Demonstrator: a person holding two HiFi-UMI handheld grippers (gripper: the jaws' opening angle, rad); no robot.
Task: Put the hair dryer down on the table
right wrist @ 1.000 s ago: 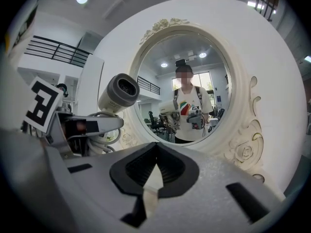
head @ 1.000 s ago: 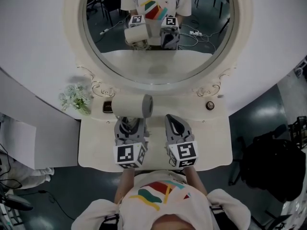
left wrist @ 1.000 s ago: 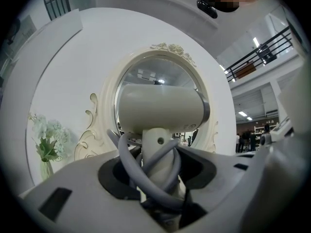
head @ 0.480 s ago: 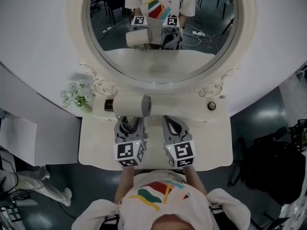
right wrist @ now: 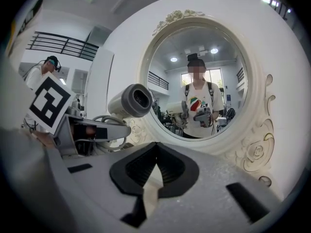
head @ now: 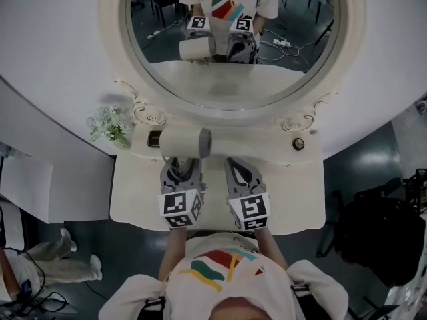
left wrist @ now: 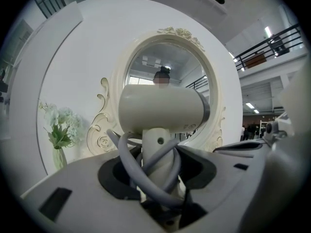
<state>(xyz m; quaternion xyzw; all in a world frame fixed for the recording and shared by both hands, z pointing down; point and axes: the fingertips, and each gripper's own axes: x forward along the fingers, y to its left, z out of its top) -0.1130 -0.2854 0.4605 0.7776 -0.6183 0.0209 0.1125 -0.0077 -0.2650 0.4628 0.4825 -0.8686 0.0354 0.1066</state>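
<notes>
The left tool (left wrist: 158, 166) was clamped on the handle of the hair dryer (left wrist: 160, 108), its two jaws pressing in from either side. A grey cord (left wrist: 146, 176) was looped round that handle and caught in the grip with it. The dryer stood upright in the hold, handle down and cream barrel lying level across the top, with the grey-ringed nozzle end turned toward the right tool's side. From the head view the barrel sat over the back part of the bench (head: 133, 199), just in front of the carved lower frame of the round mirror (head: 233, 52). The barrel was raised off the bench top; whether the foot of the handle touched the surface could not be told.

The right tool (right wrist: 155, 147) hung beside the left one, over the bench, with its jaws pressed together at the tips and nothing between them.

A small bunch of pale flowers (head: 110, 124) stood at the back left corner of the bench, near the mirror frame and apart from the dryer. A small dark object (head: 154, 139) lay just left of the barrel, and a small dark round piece (head: 298, 143) sat at the back right. The mirror showed the person, both tools and the dryer in reflection
</notes>
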